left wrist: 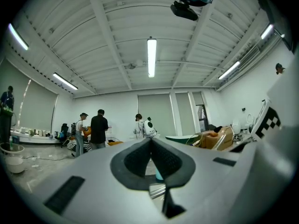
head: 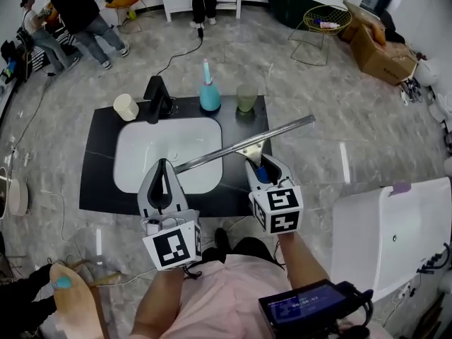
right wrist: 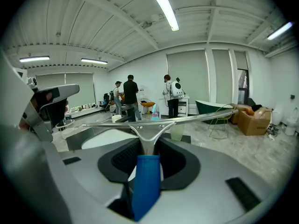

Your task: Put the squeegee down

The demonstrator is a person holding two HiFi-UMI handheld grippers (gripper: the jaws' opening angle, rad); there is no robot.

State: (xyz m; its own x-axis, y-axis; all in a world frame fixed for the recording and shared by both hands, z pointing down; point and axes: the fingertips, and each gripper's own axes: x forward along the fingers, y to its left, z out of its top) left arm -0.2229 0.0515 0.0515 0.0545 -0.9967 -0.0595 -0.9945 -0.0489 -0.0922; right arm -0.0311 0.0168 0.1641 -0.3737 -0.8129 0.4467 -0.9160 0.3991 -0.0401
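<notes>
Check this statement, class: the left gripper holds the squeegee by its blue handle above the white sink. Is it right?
No. The right gripper holds the squeegee by its blue handle above the white sink; the right gripper view shows that handle clamped between its jaws.
</notes>
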